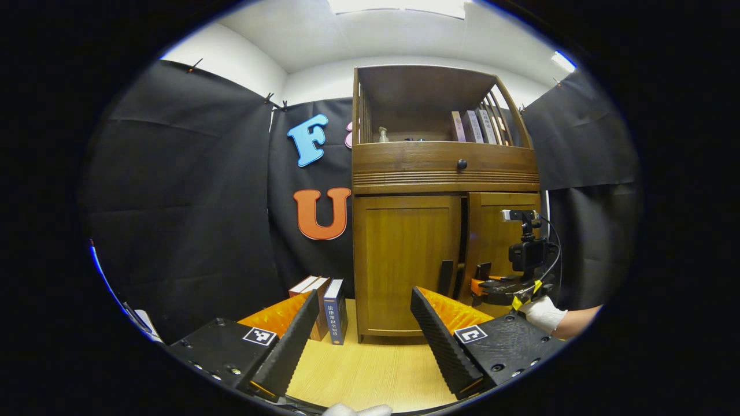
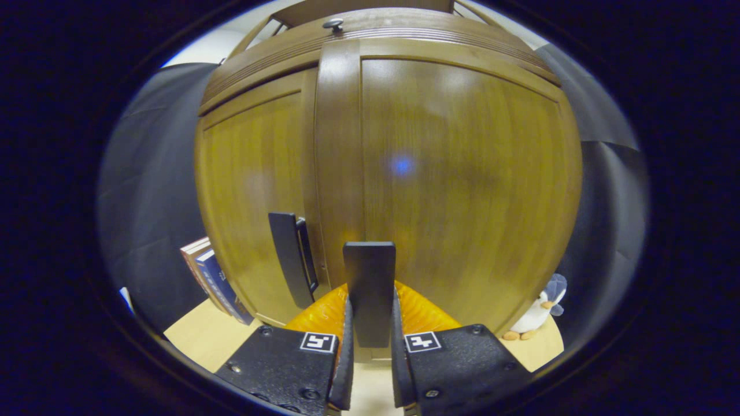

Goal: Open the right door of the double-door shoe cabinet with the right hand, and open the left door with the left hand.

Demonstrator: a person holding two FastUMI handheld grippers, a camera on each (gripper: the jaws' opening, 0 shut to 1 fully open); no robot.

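In the right gripper view, the right gripper (image 2: 370, 346) is sitting at the bottom centre with its fingers (image 2: 346, 352) pressing on both sides of the right handle (image 2: 369, 292), a flat dark upright bar. Behind it the right door (image 2: 462, 185) is filling the middle and right of the frame, and it is looking slightly ajar from the left door (image 2: 254, 190). The left handle (image 2: 292, 263) is standing just left of centre, untouched. A plush penguin (image 2: 537, 315) is sitting on the floor at lower right.

In the left gripper view, the left gripper (image 1: 364, 329) is hanging wide open at the bottom, holding nothing, well short of the cabinet (image 1: 445, 167), which is standing right of centre on the wooden floor (image 1: 370, 370). Books (image 1: 326, 306) are leaning beside its lower left corner. Farther right, a gloved hand (image 1: 543, 313) is steering the other gripper at the doors.

The doors are looking like stiff, fairly light wood panels on hinges; they should be swinging freely on a steady pull. The bar handles are smooth and narrow, so gripping mid-bar, square across its flat sides, seems best.
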